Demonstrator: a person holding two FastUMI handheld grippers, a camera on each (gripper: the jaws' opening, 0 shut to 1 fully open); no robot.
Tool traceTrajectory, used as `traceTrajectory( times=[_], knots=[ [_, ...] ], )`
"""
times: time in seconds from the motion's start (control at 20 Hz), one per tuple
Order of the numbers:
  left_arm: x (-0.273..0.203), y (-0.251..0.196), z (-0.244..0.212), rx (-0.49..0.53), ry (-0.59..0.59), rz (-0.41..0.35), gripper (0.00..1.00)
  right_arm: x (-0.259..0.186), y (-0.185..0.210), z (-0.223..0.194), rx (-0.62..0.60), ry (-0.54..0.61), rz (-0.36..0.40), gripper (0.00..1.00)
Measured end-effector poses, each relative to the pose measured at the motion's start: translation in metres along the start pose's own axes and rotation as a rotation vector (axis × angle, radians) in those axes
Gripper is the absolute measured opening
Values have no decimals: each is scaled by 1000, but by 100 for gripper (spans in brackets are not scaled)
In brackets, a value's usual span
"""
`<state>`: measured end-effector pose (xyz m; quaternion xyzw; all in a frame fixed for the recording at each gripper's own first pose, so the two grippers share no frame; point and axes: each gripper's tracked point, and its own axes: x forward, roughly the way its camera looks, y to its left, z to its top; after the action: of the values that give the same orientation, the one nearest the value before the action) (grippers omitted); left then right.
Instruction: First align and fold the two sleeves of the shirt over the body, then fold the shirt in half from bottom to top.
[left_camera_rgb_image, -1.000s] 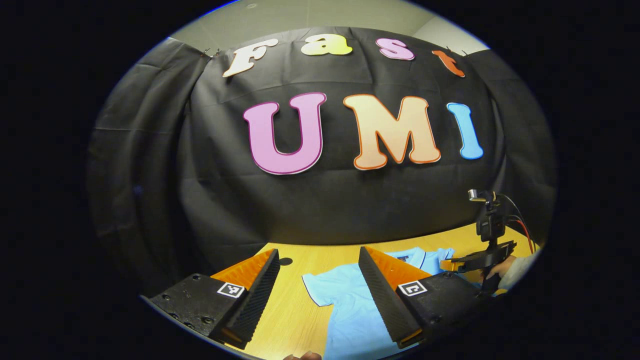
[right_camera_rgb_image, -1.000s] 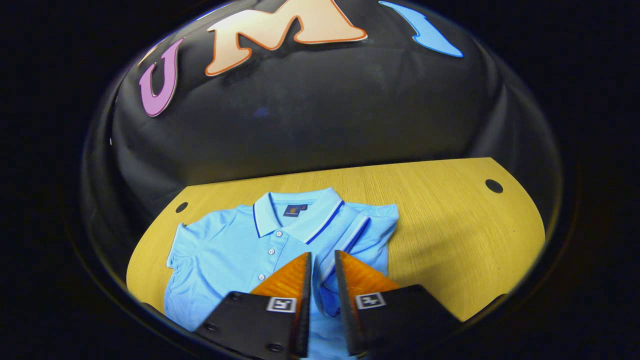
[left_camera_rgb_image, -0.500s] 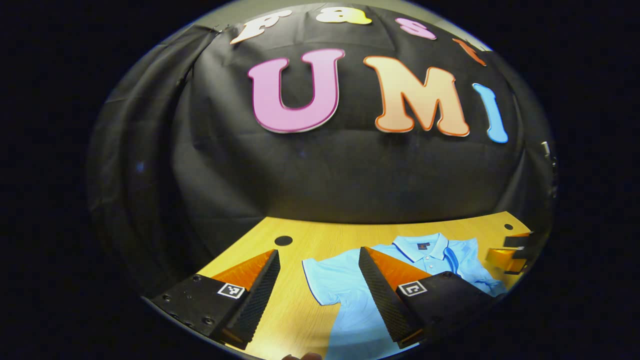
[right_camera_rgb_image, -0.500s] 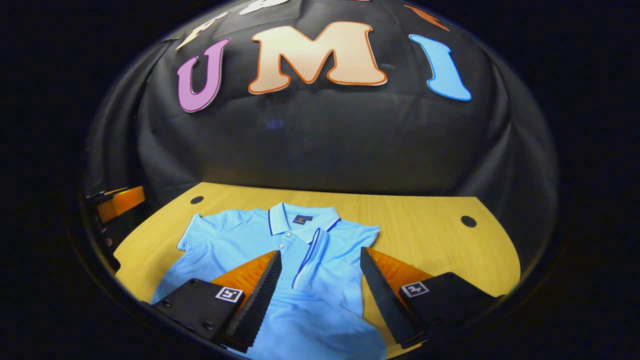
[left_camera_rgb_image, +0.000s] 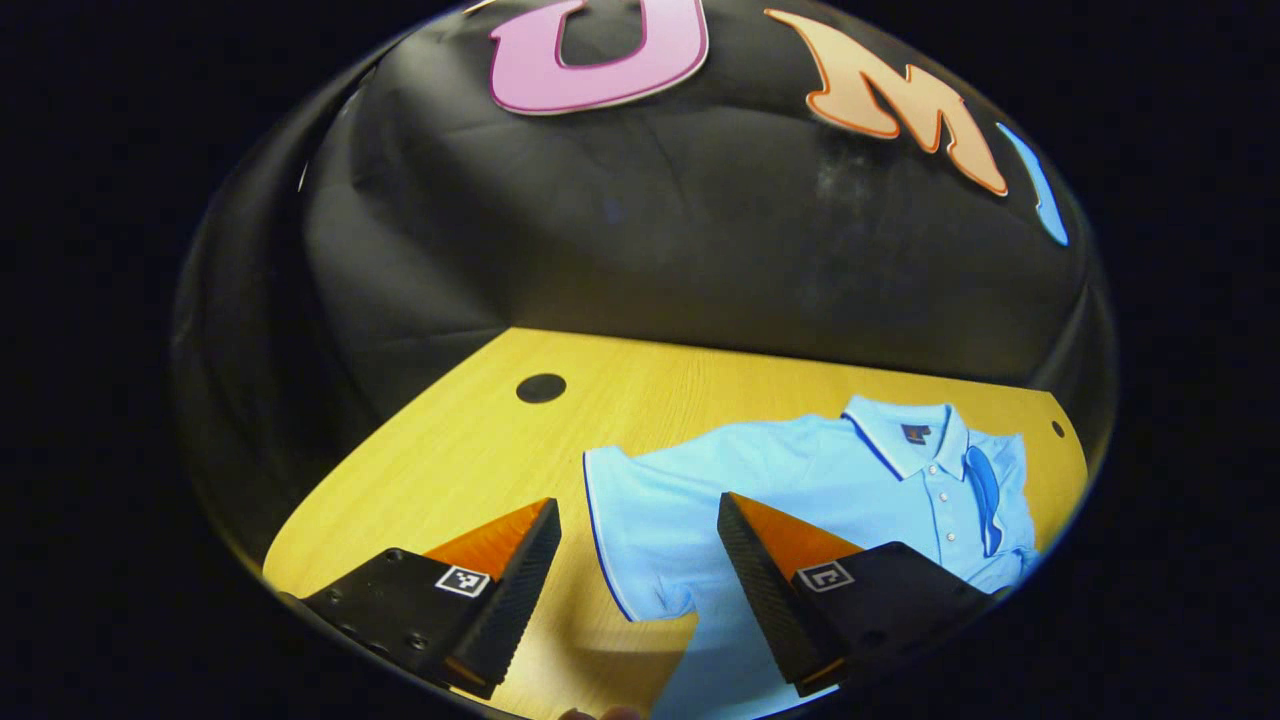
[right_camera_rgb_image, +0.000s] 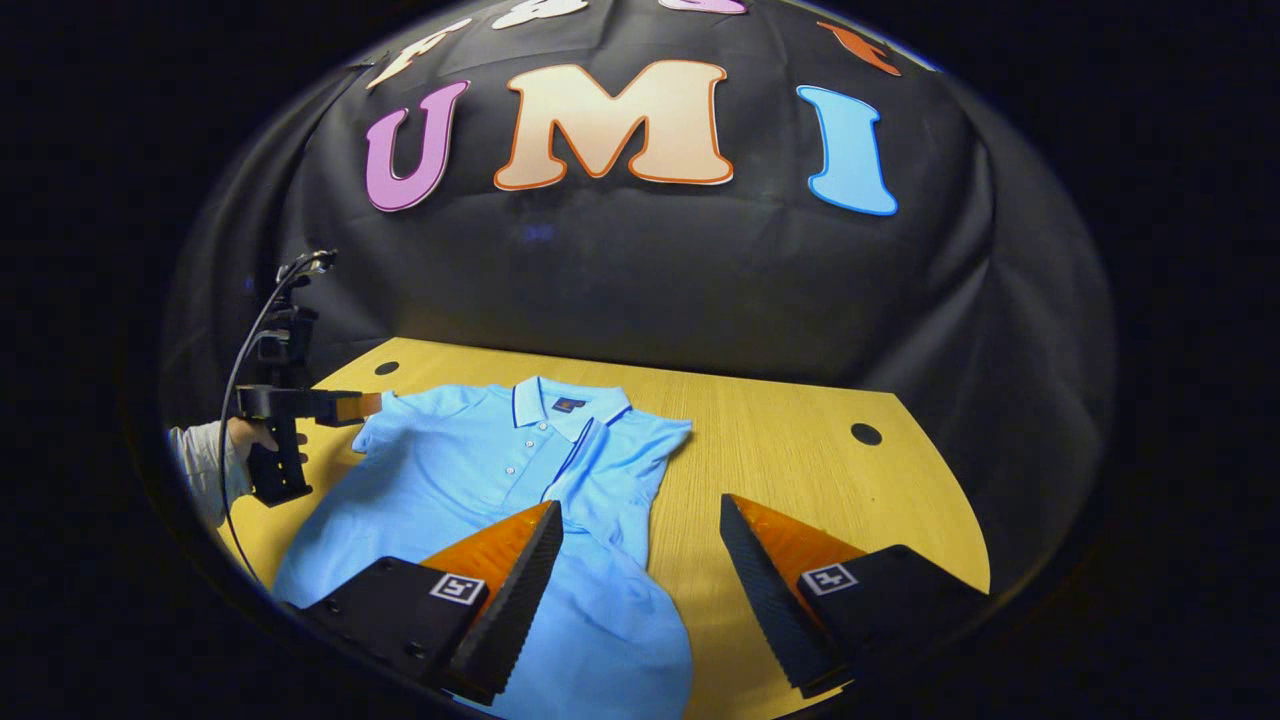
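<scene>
A light blue polo shirt (right_camera_rgb_image: 460, 480) lies flat on the wooden table (right_camera_rgb_image: 800, 470), collar toward the wall. One sleeve (right_camera_rgb_image: 625, 455) is folded over the body. The other sleeve (left_camera_rgb_image: 640, 520) lies spread out. My left gripper (left_camera_rgb_image: 635, 510) is open just above that spread sleeve, whose edge runs between the fingers. In the right gripper view the left gripper (right_camera_rgb_image: 362, 405) hovers by the shirt's shoulder, held by a hand (right_camera_rgb_image: 242, 436). My right gripper (right_camera_rgb_image: 640, 508) is open above the table beside the folded side, holding nothing.
The table (left_camera_rgb_image: 450, 450) has round cable holes (left_camera_rgb_image: 541, 387) (right_camera_rgb_image: 866, 434) near its far corners. The black cloth wall stands close behind the far edge. Bare wood lies to the right of the shirt in the right gripper view.
The right gripper opened, let go of the folded sleeve and drew back to the right. The left gripper tilted down and came closer over the spread sleeve.
</scene>
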<state>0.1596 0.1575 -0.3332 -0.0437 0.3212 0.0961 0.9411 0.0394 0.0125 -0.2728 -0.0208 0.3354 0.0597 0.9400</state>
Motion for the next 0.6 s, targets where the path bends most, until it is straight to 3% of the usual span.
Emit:
traceTrajectory(
  times=[0.25,0.45,0.5,0.55,0.6],
  knots=[
    [17,-5,-32,16,143,-20,96,-9,-9,-7,19,8,-17,99],
    [21,-14,-30,-1,136,-48,95,-14,-16,-7,22,13,-37,99],
    [20,-15,-32,7,143,-56,92,-16,-18,-10,26,17,-41,99],
    [20,-20,-32,7,146,-72,76,-17,-18,-12,36,19,-40,99],
    [19,-28,-31,5,146,-94,66,-18,-17,-13,44,20,-40,99]
  ],
)
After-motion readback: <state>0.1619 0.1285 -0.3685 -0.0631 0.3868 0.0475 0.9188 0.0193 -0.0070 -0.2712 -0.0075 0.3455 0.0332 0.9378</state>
